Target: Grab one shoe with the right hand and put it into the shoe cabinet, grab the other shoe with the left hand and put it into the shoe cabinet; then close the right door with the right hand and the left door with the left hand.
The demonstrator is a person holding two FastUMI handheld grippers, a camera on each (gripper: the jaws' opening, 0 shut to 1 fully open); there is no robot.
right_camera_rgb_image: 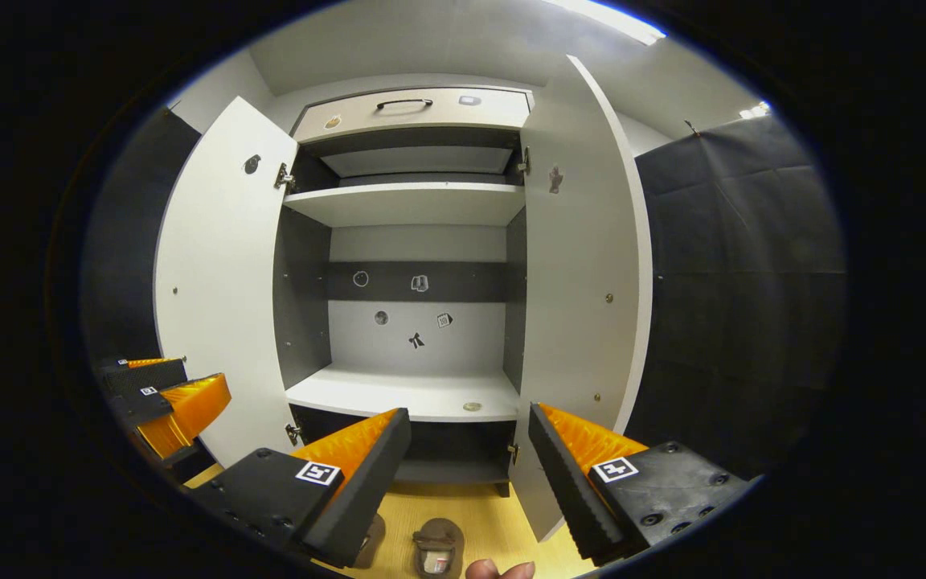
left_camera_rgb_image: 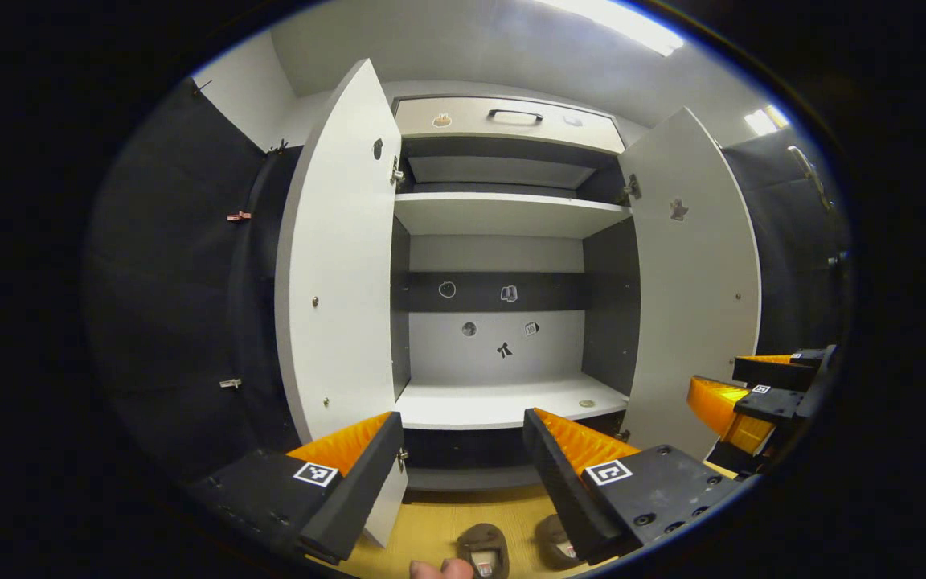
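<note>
On the left, the left door (left_camera_rgb_image: pixel 338 257) of the shoe cabinet (left_camera_rgb_image: pixel 503 213) stands wide open. The left gripper (left_camera_rgb_image: pixel 463 450) is held up in front of it with its two fingers spread apart and nothing between them. In the middle, the bottom shelf (left_camera_rgb_image: pixel 503 402) is bare, apart from one small round thing on it. The two shoes (left_camera_rgb_image: pixel 485 551) sit side by side on the yellow floor (right_camera_rgb_image: pixel 487 507), down low, just under the grippers and in front of the cabinet. Someone's fingertips (right_camera_rgb_image: pixel 499 570) peek in at the bottom edge. On the right, the right gripper (right_camera_rgb_image: pixel 469 450) is spread apart too and holds nothing. The right door (right_camera_rgb_image: pixel 583 241) is open as well. I think the shoes are close together, so grabbing one could bump the other away. A shoe could also slip out if it is pinched by a thin edge.
</note>
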